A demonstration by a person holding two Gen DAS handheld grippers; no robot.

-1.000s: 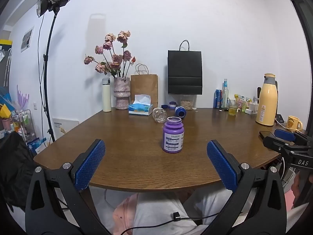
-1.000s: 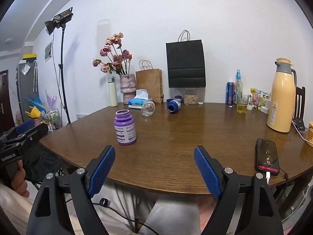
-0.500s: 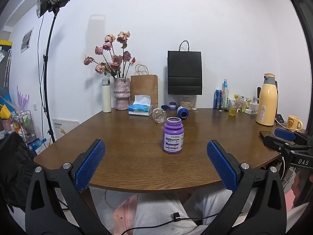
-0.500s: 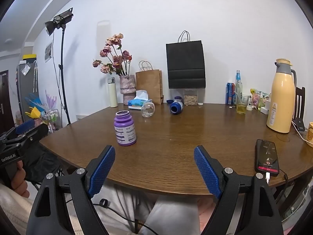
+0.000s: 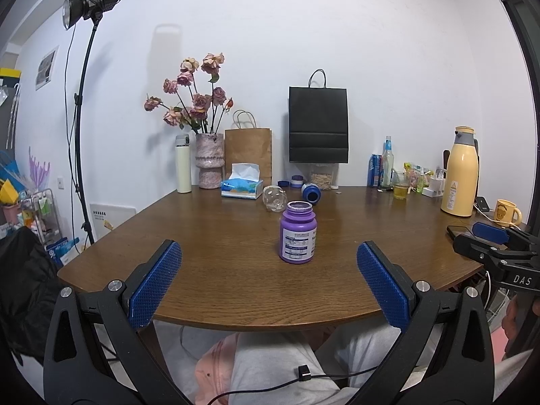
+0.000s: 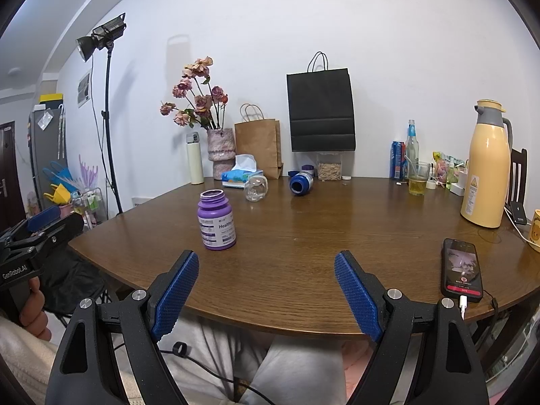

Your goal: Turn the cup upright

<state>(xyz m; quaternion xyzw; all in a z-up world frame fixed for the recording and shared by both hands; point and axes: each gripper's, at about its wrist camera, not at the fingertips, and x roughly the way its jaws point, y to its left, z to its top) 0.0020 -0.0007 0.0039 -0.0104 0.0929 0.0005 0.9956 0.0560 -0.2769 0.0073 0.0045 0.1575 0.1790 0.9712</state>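
A purple bottle (image 5: 298, 233) (image 6: 216, 220) stands upright with its mouth uncapped near the table's front. Farther back a clear glass cup (image 5: 274, 197) (image 6: 255, 187) lies on its side, and a blue bottle (image 5: 311, 193) (image 6: 301, 183) lies on its side to its right. My left gripper (image 5: 268, 253) is open at the table's near edge, short of the purple bottle, holding nothing. My right gripper (image 6: 266, 254) is open too, over the front edge, right of the purple bottle. Each gripper also shows at the other view's edge: right gripper (image 5: 489, 236), left gripper (image 6: 40, 222).
Along the wall stand a flower vase (image 5: 209, 160), a tissue box (image 5: 241, 188), a brown bag (image 5: 248, 155) and a black bag (image 5: 318, 125). A yellow thermos (image 6: 487, 165), a drink glass (image 6: 417, 179) and a phone (image 6: 461, 270) occupy the right side. A person's lap lies below the table edge.
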